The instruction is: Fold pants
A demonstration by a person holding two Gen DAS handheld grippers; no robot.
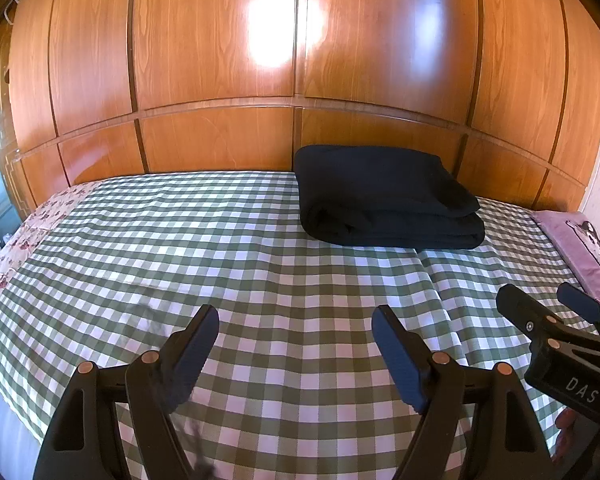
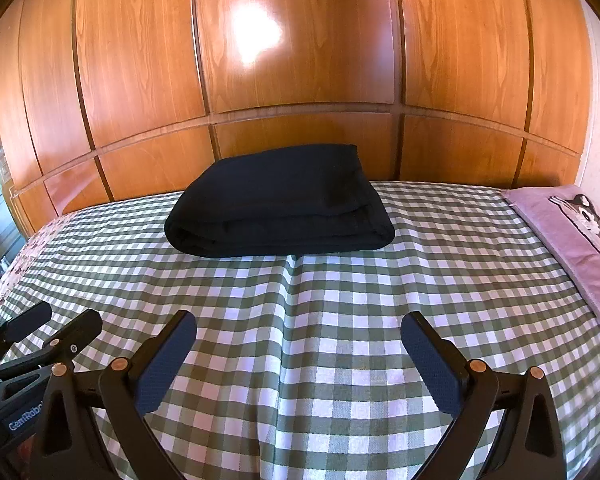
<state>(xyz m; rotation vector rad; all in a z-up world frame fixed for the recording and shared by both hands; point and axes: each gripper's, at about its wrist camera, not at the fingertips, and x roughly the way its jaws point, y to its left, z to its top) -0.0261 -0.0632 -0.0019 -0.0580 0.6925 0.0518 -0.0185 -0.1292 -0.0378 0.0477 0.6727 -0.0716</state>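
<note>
Right wrist: dark pants (image 2: 280,204) folded thick on bed (image 2: 340,320), both grippers wide apart, empty.

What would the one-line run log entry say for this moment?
pants: dark fabric pants folded on green checked bedspread | left hand-held gripper: open, empty | right hand-held gripper: open, empty

left wrist: low over bed (image 1: 260,240), facing headboard (image 1: 220,140) | right wrist: same, just beside | shared: folded pants (image 2: 280,208) near headboard
</note>
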